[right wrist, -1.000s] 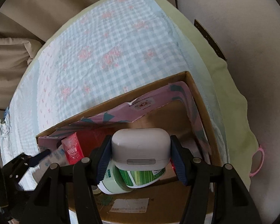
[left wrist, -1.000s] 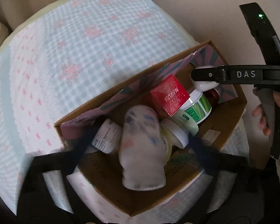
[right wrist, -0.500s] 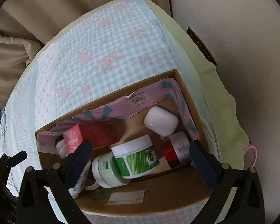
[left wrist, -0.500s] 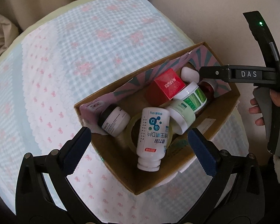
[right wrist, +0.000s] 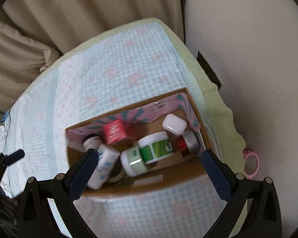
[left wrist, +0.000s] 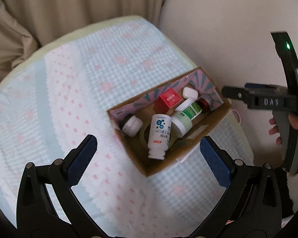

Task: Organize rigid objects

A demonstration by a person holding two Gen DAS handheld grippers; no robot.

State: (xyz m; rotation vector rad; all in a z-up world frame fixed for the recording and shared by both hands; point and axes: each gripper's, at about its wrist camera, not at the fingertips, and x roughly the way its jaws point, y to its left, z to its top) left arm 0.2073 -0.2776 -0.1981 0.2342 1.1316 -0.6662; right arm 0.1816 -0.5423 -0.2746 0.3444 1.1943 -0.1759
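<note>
Grippers, left (left wrist: 148, 154) & right (right wrist: 149, 168), both spread wide w/ nothing held, above cardboard box (right wrist: 129, 190).

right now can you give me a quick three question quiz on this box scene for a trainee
1. True or false: the white earbud case lies inside the cardboard box.
2. Multiple choice: what is between the right gripper pads? A) a red box B) nothing C) a green jar
3. Fill in: the white bottle with blue print lies on its ____ in the box.

Key: 1 true; 2 B, both it and the left gripper stand open and empty above the box; 3 side.
</note>
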